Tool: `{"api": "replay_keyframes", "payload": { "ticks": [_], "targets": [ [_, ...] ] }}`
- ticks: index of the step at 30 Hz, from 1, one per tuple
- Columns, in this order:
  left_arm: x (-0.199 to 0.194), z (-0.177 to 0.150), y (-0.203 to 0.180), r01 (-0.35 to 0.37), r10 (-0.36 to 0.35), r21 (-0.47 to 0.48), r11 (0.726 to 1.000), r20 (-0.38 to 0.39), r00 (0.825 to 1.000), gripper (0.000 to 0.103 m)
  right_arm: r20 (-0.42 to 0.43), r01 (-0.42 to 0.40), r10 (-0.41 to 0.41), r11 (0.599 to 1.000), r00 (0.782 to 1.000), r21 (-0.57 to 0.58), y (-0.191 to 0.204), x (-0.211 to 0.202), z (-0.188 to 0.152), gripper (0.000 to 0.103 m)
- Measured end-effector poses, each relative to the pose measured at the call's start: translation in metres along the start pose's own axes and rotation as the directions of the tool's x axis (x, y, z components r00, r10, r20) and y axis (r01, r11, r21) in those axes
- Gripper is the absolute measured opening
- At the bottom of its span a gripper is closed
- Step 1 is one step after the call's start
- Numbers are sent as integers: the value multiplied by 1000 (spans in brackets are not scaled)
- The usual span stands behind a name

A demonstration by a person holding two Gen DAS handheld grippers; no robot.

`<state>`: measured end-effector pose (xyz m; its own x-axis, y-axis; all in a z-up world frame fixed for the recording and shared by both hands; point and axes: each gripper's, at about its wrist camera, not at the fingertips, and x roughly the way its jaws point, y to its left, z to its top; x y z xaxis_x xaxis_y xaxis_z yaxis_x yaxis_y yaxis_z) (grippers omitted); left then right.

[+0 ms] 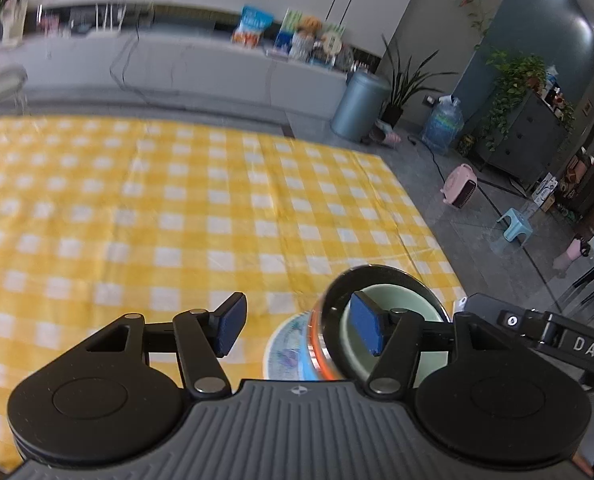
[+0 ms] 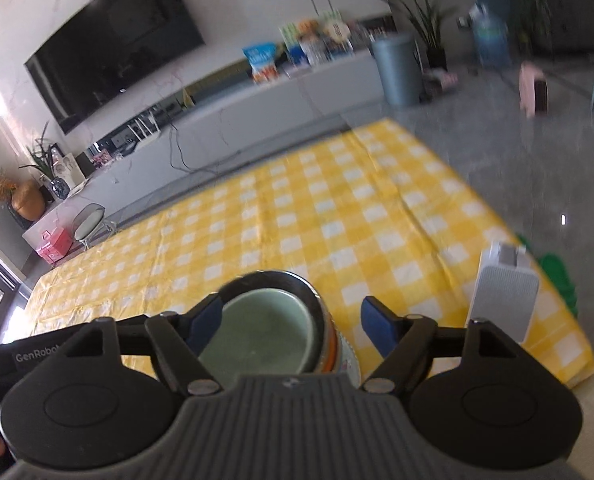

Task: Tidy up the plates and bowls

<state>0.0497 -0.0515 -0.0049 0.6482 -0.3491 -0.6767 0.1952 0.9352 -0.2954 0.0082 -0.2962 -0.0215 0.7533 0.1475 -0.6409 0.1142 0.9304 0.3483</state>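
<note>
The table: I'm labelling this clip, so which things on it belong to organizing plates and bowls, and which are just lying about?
Belongs to the job:
- green bowl
- dark bowl with orange band around it
- patterned plate underneath

Just lying about:
- white boxy device on the yellow checked tablecloth

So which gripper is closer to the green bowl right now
Too close to call: they flank it. The green bowl lies just past the left gripper's right finger and the right gripper's left finger. Both are open, holding nothing.
</note>
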Motion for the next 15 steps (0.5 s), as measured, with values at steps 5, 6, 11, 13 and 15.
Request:
{"api": "replay_keyframes", "payload": {
  "ticks": [5, 6, 11, 13, 15],
  "targets": [
    [-33, -11, 5, -54, 48, 65, 996, 86, 995, 70, 78, 9, -3, 997, 997, -82, 25, -27, -14, 80],
    [-40, -14, 6, -70, 62, 79, 994, 103, 993, 71, 92, 12, -3, 995, 996, -96, 30, -32, -17, 80],
    [-72, -36, 3, -172, 127, 179, 969, 236, 963, 75, 145, 21, 4, 986, 989, -167, 53, -52, -37, 80],
    [-84, -47, 1, -202, 137, 211, 957, 285, 949, 81, 165, 23, 9, 981, 986, -193, 60, -59, -46, 81],
    [-93, -56, 0, -218, 140, 222, 951, 321, 937, 83, 177, 24, 15, 977, 984, -211, 65, -65, -57, 81]
  ]
}}
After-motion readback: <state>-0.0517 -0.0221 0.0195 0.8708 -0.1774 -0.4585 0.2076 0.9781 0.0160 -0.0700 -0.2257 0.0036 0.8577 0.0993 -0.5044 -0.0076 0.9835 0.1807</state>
